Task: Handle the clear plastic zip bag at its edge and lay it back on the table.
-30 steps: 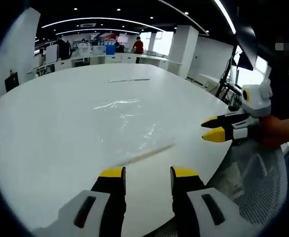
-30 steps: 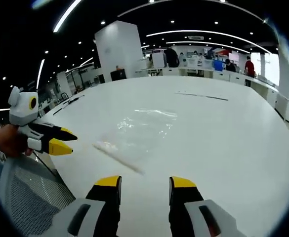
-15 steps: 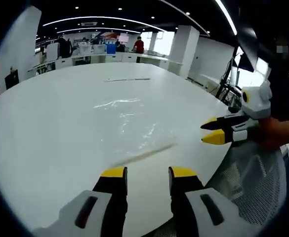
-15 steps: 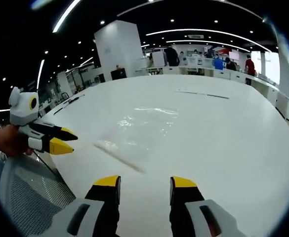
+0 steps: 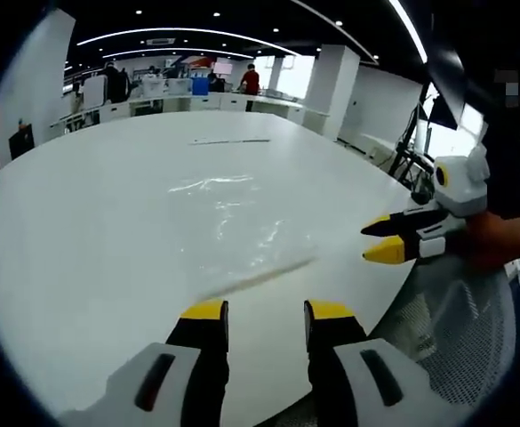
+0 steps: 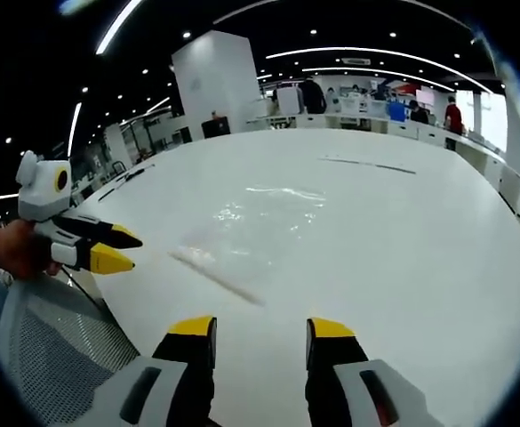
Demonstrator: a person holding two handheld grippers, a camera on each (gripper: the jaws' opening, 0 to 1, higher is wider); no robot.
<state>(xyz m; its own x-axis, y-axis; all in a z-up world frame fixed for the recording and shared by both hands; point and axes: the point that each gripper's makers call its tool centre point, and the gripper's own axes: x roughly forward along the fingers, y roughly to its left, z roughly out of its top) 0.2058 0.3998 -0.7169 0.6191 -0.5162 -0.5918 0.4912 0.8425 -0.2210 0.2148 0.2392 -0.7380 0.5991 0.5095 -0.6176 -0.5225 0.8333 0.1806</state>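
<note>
A clear plastic zip bag [image 5: 233, 227] lies flat on the white table [image 5: 82, 231], its zip edge [image 5: 258, 277] nearest me. In the right gripper view the bag [image 6: 251, 227] rests ahead with its zip edge [image 6: 217, 276] toward the jaws. My left gripper [image 5: 261, 310] hovers open just short of the zip edge, holding nothing. My right gripper [image 6: 260, 327] is also open and empty, a little back from the bag. The right gripper [image 5: 388, 237] shows at the table's right rim in the left gripper view. The left gripper [image 6: 113, 248] appears at the left in the right gripper view.
A thin dark strip [image 5: 228, 142] lies farther back on the table. A mesh office chair [image 5: 460, 329] stands at the table's near edge by the person's hand [image 5: 495, 240]. Desks and people fill the far background [image 5: 180, 84].
Both views have shifted only slightly; the right gripper view has tipped a touch. The bag has stayed flat on the table.
</note>
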